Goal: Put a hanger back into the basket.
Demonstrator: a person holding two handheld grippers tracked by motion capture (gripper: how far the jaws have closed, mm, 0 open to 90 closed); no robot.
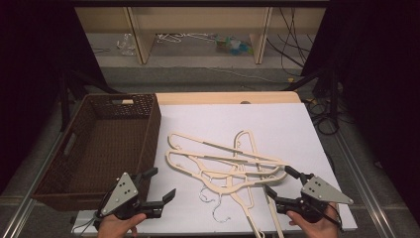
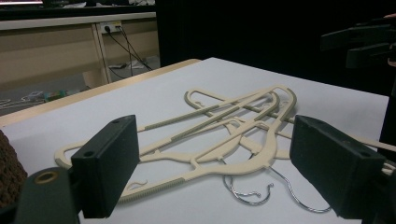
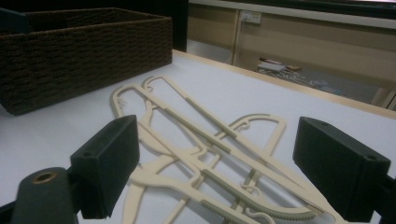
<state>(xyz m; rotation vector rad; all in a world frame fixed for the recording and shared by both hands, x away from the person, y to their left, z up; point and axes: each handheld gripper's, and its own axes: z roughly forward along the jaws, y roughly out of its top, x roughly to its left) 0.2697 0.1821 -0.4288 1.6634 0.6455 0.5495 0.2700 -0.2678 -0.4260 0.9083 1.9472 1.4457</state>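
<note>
Hanger pile between both grippers, right one nearer.

Cream hangers (image 1: 228, 163) lie tangled at centre frame, long axes mostly left-right; right gripper (image 1: 282, 184) sits at their lower-right edge, left gripper (image 1: 161, 183) stands off lower left beside the basket (image 1: 94, 148). Both released, nothing held.

Dim, soft overhead light (dark, murky edges)

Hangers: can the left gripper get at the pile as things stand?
Probably yes. The left gripper is open and points at the hangers; bare table lies between, with the basket off to its side.
</note>
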